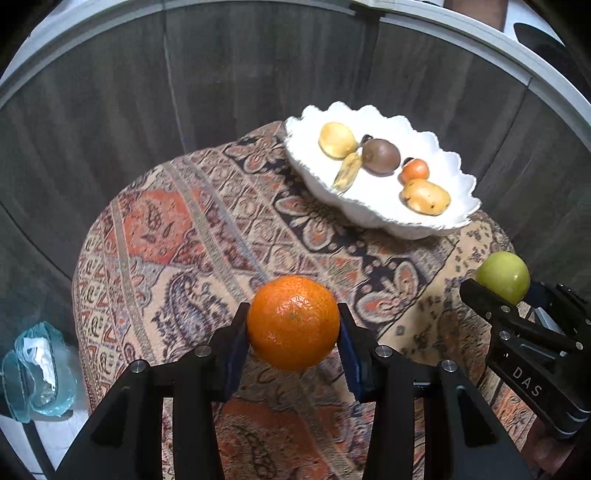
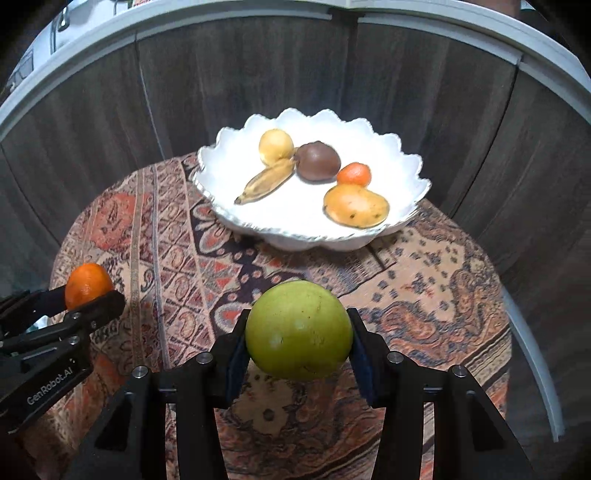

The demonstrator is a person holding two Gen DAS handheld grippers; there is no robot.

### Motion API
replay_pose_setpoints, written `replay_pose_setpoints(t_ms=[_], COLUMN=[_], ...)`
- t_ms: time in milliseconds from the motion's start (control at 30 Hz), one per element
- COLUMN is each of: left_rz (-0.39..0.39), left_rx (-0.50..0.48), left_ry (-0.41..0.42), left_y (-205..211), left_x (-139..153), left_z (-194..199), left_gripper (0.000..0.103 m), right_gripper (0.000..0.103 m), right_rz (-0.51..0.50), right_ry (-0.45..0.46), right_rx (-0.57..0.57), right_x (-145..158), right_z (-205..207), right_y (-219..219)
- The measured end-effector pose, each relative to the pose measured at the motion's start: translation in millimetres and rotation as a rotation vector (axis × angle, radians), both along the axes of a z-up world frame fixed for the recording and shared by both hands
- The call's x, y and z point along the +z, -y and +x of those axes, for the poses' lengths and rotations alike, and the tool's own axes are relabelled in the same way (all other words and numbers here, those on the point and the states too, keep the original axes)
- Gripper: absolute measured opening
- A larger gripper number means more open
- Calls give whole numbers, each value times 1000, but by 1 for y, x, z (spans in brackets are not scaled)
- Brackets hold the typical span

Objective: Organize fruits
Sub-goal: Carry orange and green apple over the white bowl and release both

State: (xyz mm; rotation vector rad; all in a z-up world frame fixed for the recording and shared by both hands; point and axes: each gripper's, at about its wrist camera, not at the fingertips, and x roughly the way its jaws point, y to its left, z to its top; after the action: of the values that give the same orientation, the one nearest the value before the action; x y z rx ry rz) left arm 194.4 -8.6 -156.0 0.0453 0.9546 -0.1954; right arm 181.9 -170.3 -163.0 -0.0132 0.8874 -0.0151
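Observation:
My left gripper point(image 1: 293, 325) is shut on an orange point(image 1: 293, 322) and holds it above the patterned tablecloth point(image 1: 192, 240). My right gripper point(image 2: 299, 332) is shut on a green apple point(image 2: 298, 329), also held above the cloth. A white scalloped bowl point(image 2: 236, 140) stands at the far side of the table, beyond both grippers. It holds a small banana point(image 2: 264, 181), a yellow round fruit point(image 2: 275, 146), a brown kiwi point(image 2: 318, 161), a small orange fruit point(image 2: 354, 174) and a yellow mango point(image 2: 356, 206). The right gripper with the apple point(image 1: 504, 277) also shows in the left wrist view, and the left gripper with the orange point(image 2: 88, 285) in the right wrist view.
The round table point(image 2: 424, 266) stands against dark wood cabinet doors point(image 1: 221, 81) under a white counter edge point(image 2: 424, 26). A clear blue plastic bag point(image 1: 38, 373) hangs at the table's left, low in the left wrist view.

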Motion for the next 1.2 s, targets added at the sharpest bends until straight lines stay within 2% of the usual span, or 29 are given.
replay_pose_setpoints(t_ms=[400,733,967,1200], left_rz=[15,24,32,32], left_rx=[-51,-80,-91,-104], left_ry=[51,87,95,82], left_y=[38,62,73,83], left_x=[35,56,57,45], left_z=[21,49,74,97], left_gripper=[44,44,44,44], right_gripper=[49,49,49,49], right_rz=[13,11,15,28], right_ry=[60,100,102,79], right_rx=[-22,-22,-16,-14], right_x=[35,55,56,45], right_z=[7,31,54,77], right_y=[36,58,66,73])
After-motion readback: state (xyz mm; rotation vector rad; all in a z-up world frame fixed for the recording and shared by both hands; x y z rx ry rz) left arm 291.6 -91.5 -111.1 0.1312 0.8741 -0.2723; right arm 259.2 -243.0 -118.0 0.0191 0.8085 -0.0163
